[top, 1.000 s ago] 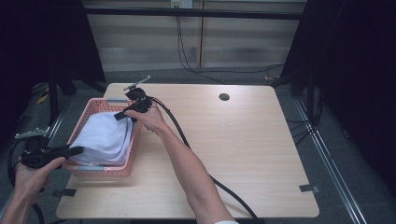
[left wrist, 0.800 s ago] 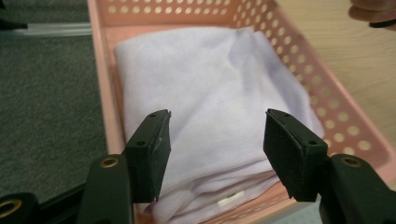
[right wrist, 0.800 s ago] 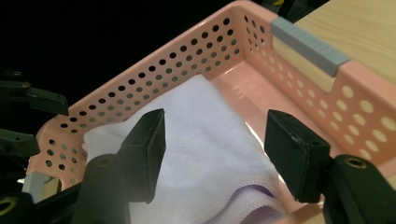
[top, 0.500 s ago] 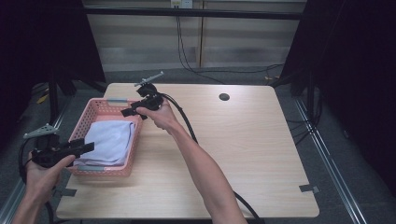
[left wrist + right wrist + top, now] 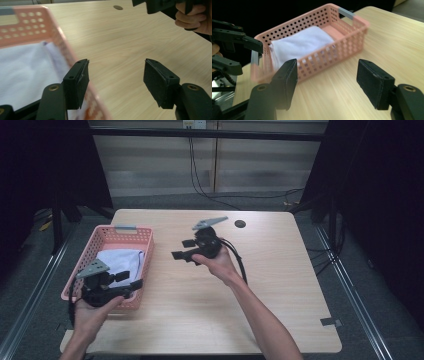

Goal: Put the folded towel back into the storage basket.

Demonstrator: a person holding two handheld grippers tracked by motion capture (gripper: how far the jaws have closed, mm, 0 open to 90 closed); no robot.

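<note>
You have one light wooden desk [image 5: 280, 285] in front of you, and on it one pink perforated plastic basket [image 5: 107, 239] standing along its left edge, reaching from near the far left corner towards the near one. Inside that basket lies one folded white cloth [image 5: 120, 260], resting flat on the bottom and filling much of the near half; the right gripper view shows the same cloth [image 5: 304, 42] lying below the rim. You hold two grippers. Your left gripper [image 5: 131, 286] hangs over the near end of the basket, beside the cloth, with its jaws spread wide and nothing between them; in the left gripper view [image 5: 116, 80] one jaw stands over the basket's right wall and the other over bare wood. Your right gripper [image 5: 181, 249] is held above the middle of the desk, well apart from the basket and pointing left towards it, its jaws likewise spread and empty [image 5: 327, 75]. One small dark round hole [image 5: 240, 224] sits near the far edge.
</note>
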